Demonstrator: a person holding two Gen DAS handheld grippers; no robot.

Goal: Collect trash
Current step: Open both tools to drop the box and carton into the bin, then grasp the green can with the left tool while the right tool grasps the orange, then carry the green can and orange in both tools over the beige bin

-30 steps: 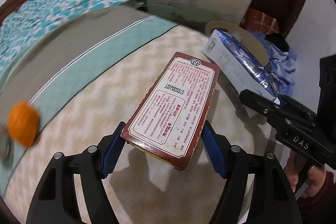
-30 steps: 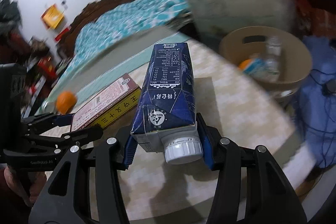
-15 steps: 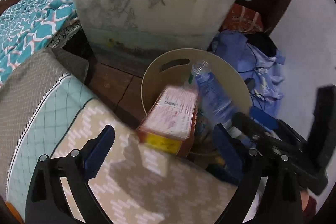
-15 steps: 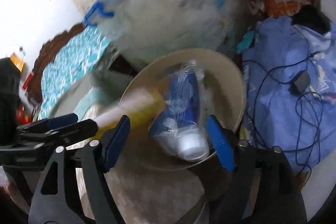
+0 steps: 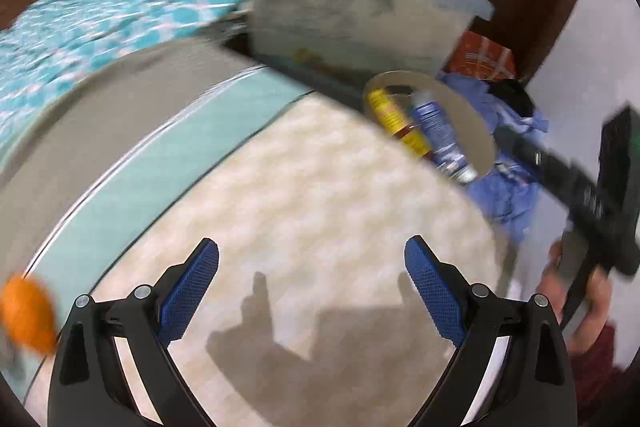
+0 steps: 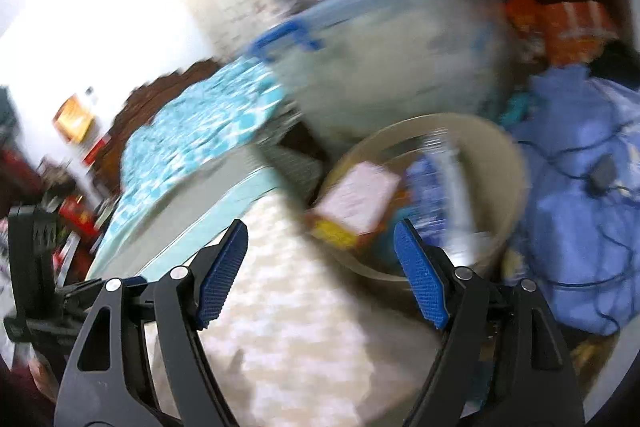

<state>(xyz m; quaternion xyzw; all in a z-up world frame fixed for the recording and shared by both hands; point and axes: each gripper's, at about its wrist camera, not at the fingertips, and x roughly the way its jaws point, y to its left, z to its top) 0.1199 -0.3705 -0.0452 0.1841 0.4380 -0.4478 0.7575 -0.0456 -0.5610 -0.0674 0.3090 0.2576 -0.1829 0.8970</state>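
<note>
Bed (image 5: 280,211): patterned cover under both tools; nothing on the stretch between the fingers.
Bin (image 6: 508,163): tan, round, just off the bed edge, beside a lidded storage box (image 5: 360,15).
Trash in bin: 1 red-and-yellow carton (image 6: 356,203) and 1 blue carton (image 5: 434,125), leaning side by side, ends poking above the rim.
Left hand-held gripper (image 5: 312,279): released, jaws wide, grasping nothing.
Right hand-held gripper (image 6: 320,271): released, empty, near the bin.
Orange (image 5: 26,311): on the bed at far left, possibly next.
Risk: both views are blurred; a fast swing could knock the bin or nudge the orange rolling off the bed.
</note>
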